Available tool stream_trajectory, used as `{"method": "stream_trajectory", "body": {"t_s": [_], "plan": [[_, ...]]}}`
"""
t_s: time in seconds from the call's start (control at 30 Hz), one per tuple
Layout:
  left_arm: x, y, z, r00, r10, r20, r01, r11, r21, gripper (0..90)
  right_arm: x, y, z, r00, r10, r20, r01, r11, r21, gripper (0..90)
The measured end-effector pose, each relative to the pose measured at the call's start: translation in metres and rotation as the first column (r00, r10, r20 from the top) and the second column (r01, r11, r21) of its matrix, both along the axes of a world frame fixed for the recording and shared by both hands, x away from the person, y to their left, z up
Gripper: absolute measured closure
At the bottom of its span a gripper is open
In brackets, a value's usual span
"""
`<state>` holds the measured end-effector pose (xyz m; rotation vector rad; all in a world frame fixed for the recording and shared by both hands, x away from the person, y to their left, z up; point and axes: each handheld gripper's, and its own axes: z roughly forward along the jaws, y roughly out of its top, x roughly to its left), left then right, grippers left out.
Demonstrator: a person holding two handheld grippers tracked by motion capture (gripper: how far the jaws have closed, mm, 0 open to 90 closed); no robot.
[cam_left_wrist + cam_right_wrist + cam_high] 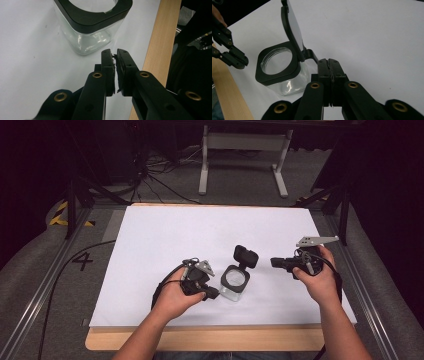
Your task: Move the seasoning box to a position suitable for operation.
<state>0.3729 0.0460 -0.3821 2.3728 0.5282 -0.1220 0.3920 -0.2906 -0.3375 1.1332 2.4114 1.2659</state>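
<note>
Both grippers sit low over the white surface (165, 235), one in each of my hands. On my left gripper (114, 53) the jaws are nearly pressed together with only a thin slit between them (nothing caught in it), and the clear square jar (90, 37) with its black collar stands just ahead of the tips, not touching them. On my right gripper (329, 62) the jaws are clenched flat against each other, holding nothing; the jar (280, 72) stands just ahead of it and to its left, with the hinged black lid (292, 30) raised upright. From above, the jar (234, 282) sits between my left gripper (210, 292) and right gripper (275, 262), nearer the left.
</note>
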Motion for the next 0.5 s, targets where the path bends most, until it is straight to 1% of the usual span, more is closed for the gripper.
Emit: {"method": "stream_trajectory", "body": {"t_s": [0.1,0.13,0.17,0.27,0.3,0.33,0.37,0.4,0.47,0.5], "plan": [[0.0,-0.004,-0.004,1.0,0.001,-0.004,-0.001,1.0,0.004,85.0,0.0,0.006,-0.002,0.9999,0.008,0.007,-0.008,1.0,-0.011,89.6],[0.0,-0.006,-0.005,1.0,0.003,-0.002,-0.003,1.0,0.0,85.4,0.001,0.008,-0.002,0.9998,0.012,0.017,-0.012,1.0,-0.016,89.6],[0.0,-0.009,-0.008,1.0,-0.005,0.002,0.005,1.0,0.001,85.7,0.001,0.01,-0.003,0.9998,0.009,0.02,-0.009,1.0,-0.013,89.6],[-0.001,-0.016,-0.013,1.0,-0.006,0.004,0.006,1.0,0.002,86.3,0.003,0.015,-0.004,0.9995,0.012,0.03,-0.011,1.0,-0.01,89.4],[-0.001,-0.018,-0.015,0.9999,-0.008,0.006,0.008,1.0,0.002,86.5,0.004,0.017,-0.005,0.9996,0.01,0.028,-0.01,1.0,-0.006,89.4],[-0.001,-0.02,-0.017,1.0,-0.001,0.0,0.001,1.0,-0.009,86.8,0.004,0.018,-0.005,0.9995,0.015,0.028,-0.015,1.0,-0.01,89.4],[0.0,-0.021,-0.018,0.9999,-0.004,0.011,0.004,0.9999,-0.01,87.0,0.005,0.02,-0.006,0.9996,0.016,0.023,-0.016,1.0,-0.011,89.4],[0.0,-0.022,-0.019,1.0,0.003,0.009,-0.003,1.0,-0.006,87.1,0.005,0.021,-0.007,0.9997,0.02,0.014,-0.02,1.0,-0.016,89.4],[0.001,-0.02,-0.02,0.9999,0.011,0.003,-0.011,0.9999,0.003,87.5,0.005,0.024,-0.01,0.9996,0.029,-0.003,-0.029,0.999,-0.032,89.5],[0.002,-0.018,-0.02,0.9996,0.025,0.011,-0.025,0.9997,-0.001,88.0,0.005,0.025,-0.012,0.9994,0.033,-0.005,-0.033,0.999,-0.033,89.6]]}}
